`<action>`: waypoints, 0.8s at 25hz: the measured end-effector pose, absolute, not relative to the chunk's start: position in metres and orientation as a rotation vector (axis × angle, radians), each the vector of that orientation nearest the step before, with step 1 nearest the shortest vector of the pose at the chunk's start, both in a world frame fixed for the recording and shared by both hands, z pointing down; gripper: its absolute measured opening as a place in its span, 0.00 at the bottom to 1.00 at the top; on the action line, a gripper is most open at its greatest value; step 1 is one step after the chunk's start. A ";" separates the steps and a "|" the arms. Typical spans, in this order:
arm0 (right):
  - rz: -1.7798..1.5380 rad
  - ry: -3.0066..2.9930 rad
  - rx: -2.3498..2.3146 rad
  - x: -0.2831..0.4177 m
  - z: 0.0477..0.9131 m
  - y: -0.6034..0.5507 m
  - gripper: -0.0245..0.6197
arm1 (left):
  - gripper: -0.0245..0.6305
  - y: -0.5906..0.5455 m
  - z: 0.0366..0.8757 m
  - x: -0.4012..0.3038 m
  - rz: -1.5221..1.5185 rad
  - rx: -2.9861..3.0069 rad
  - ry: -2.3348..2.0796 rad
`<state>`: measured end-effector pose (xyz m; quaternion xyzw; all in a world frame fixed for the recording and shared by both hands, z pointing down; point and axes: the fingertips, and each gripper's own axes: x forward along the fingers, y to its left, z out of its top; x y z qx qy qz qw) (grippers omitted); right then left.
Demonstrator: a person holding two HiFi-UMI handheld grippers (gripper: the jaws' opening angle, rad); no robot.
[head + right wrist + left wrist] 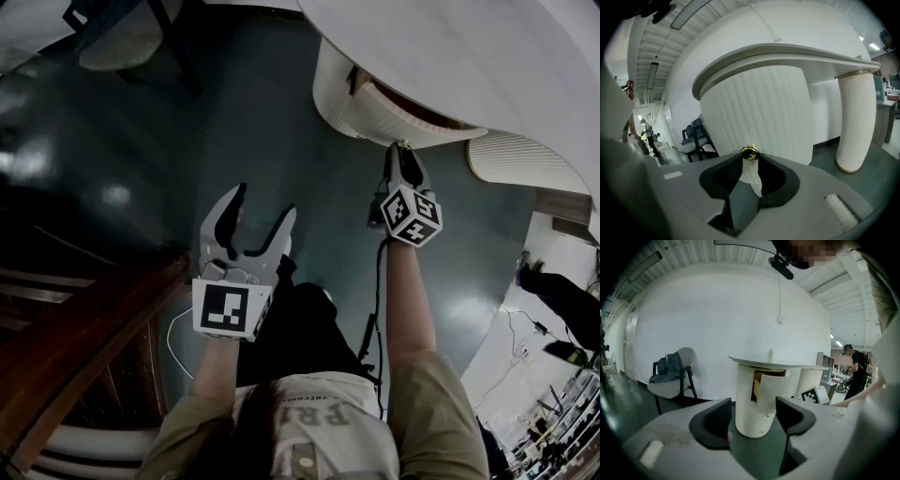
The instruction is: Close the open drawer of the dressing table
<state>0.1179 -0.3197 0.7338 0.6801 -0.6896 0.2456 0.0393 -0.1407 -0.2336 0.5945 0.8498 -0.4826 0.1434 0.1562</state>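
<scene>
The white dressing table fills the upper right of the head view, and its curved ribbed drawer stands pulled out from the round pedestal. My right gripper reaches to the drawer front and is shut on its small gold knob, with the ribbed drawer front right behind it. My left gripper hangs open over the dark floor, well to the left of the table, with nothing between its fingers. In the left gripper view the open drawer juts from the pedestal beyond the open left gripper.
A chair with clothing on it stands by the wall at the left. A dark wooden piece of furniture lies at my lower left. A second ribbed table leg stands at the right. A person stands farther off to the right.
</scene>
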 end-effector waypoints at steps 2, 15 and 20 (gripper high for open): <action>0.764 -2.120 2.094 0.118 0.734 -0.322 0.20 | 0.51 -0.233 0.596 -0.141 0.409 2.429 -1.384; 0.790 -2.113 2.138 0.122 0.735 -0.346 0.20 | 0.51 -0.240 0.603 -0.140 0.403 2.407 -1.386; 0.785 -2.118 2.142 0.123 0.734 -0.358 0.19 | 0.51 -0.243 0.608 -0.140 0.406 2.404 -1.380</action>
